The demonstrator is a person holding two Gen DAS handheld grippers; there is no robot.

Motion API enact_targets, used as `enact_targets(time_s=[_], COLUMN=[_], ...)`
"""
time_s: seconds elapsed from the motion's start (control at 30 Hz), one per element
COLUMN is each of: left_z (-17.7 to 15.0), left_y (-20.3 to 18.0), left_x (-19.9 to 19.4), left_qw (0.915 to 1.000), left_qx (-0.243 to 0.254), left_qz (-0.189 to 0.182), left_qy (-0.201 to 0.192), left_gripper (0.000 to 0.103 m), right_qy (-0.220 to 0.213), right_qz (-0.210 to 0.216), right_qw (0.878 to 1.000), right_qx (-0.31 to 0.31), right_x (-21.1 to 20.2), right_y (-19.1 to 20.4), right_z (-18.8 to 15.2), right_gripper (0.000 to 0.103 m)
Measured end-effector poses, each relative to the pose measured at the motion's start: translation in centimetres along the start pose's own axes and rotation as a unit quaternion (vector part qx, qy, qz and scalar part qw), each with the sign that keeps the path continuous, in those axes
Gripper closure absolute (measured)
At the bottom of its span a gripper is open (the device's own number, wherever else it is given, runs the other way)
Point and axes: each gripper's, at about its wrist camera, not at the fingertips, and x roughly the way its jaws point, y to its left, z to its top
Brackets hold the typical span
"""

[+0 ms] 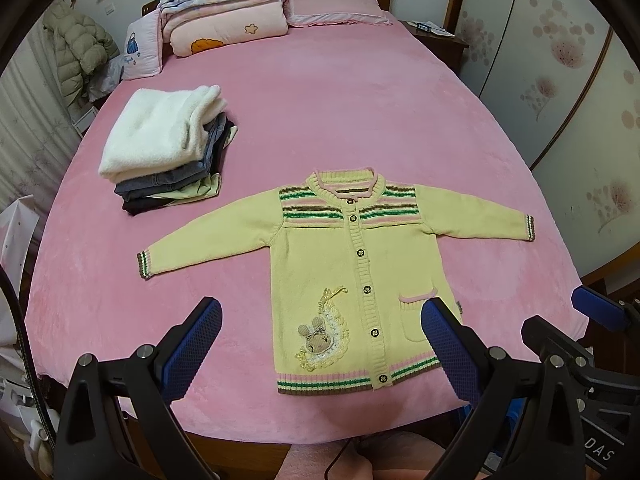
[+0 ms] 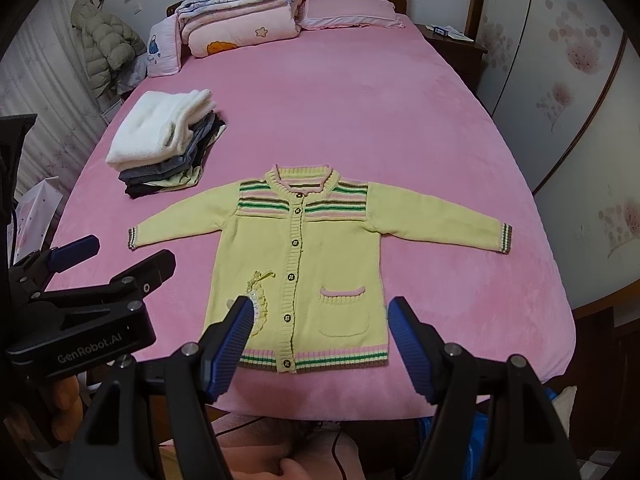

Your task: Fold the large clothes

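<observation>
A yellow knitted cardigan [image 1: 352,264] with striped yoke, buttons and a rabbit patch lies flat, face up, sleeves spread, on the pink bed [image 1: 360,112]; it also shows in the right wrist view [image 2: 304,256]. My left gripper [image 1: 320,348] is open and empty, held above the bed's near edge over the cardigan's hem. My right gripper [image 2: 320,344] is open and empty, held above the hem too. The right gripper shows at the right edge of the left wrist view [image 1: 568,320]. The left gripper shows at the left of the right wrist view [image 2: 116,256].
A stack of folded clothes [image 1: 168,152] topped by a white fleece lies left of the cardigan on the bed. Folded quilts [image 1: 228,8] and a pillow [image 1: 336,10] sit at the headboard. A wardrobe [image 1: 560,60] stands right, a nightstand [image 1: 436,40] beside it.
</observation>
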Motion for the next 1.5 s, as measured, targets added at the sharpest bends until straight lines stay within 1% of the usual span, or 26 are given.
enact_targets(time_s=[0.47, 0.93, 1.17, 1.3, 1.5], left_z=[-0.3, 0.8, 1.4, 1.6, 1.9], left_y=[0.4, 1.1, 1.6, 1.8, 1.8], left_x=[-0.1, -0.3, 0.0, 0.2, 0.4], left_qw=[1.0000, 0.9999, 0.9996, 0.9994, 0.9991], left_qx=[0.000, 0.007, 0.018, 0.024, 0.029], left_qz=[-0.001, -0.008, -0.015, -0.020, -0.024], left_qy=[-0.001, -0.009, -0.014, -0.015, -0.018], left_gripper=[0.004, 0.004, 0.004, 0.004, 0.004], right_qy=[-0.006, -0.014, -0.020, -0.022, -0.032], right_qz=[-0.001, -0.007, -0.013, -0.009, -0.015], right_qw=[1.000, 1.000, 0.999, 0.998, 0.997], right_qx=[0.014, 0.023, 0.038, 0.050, 0.070], right_x=[-0.2, -0.5, -0.6, -0.5, -1.0], right_y=[0.3, 0.6, 1.0, 1.1, 0.7], right_z=[-0.4, -0.1, 0.0, -0.2, -0.7], right_gripper=[0.033, 0.033, 0.033, 0.033, 0.033])
